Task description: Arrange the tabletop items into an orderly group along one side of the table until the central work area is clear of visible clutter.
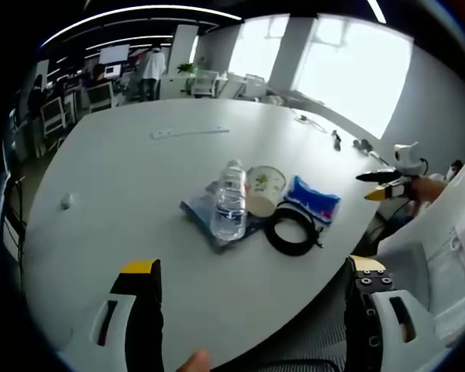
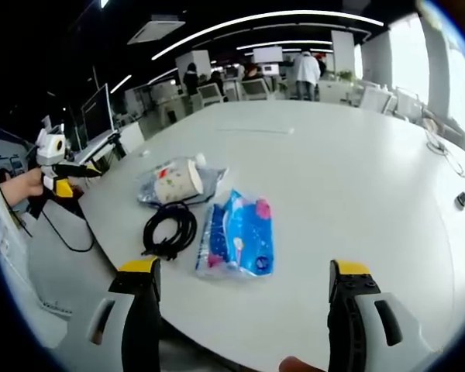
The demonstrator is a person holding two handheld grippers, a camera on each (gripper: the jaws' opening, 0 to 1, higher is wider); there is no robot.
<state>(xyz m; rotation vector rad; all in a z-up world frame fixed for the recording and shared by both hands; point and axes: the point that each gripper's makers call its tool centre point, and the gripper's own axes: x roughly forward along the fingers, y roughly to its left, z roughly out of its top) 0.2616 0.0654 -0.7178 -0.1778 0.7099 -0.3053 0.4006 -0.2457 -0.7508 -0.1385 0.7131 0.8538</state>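
Both claws stand with jaws wide apart and nothing between them: the left claw (image 1: pixel 252 283) hangs past the near rim of the white bench (image 1: pixel 124 178), and the right claw (image 2: pixel 244 279) hangs over the rim on the other side of the same cluster. Wide bare surface runs from the cluster toward the far edge, where only a small white strip (image 1: pixel 190 132) lies; the rounded rim curves close by the items on the near side. In the left gripper view, a clear water bottle (image 1: pixel 230 200) lies on its side over a flat packet (image 1: pixel 205 217), long axis running away from the camera, cap pointing toward the far edge. Touching it is a paper cup (image 1: pixel 263 190), tipped with its mouth toward the camera. A coiled black cable (image 1: pixel 292 230) lies just beside the cup, nearest the rim, and a blue snack bag (image 1: pixel 314 198) rests next to it. In the right gripper view, the blue bag (image 2: pixel 238 235) lies with its long axis pointing away from the camera.
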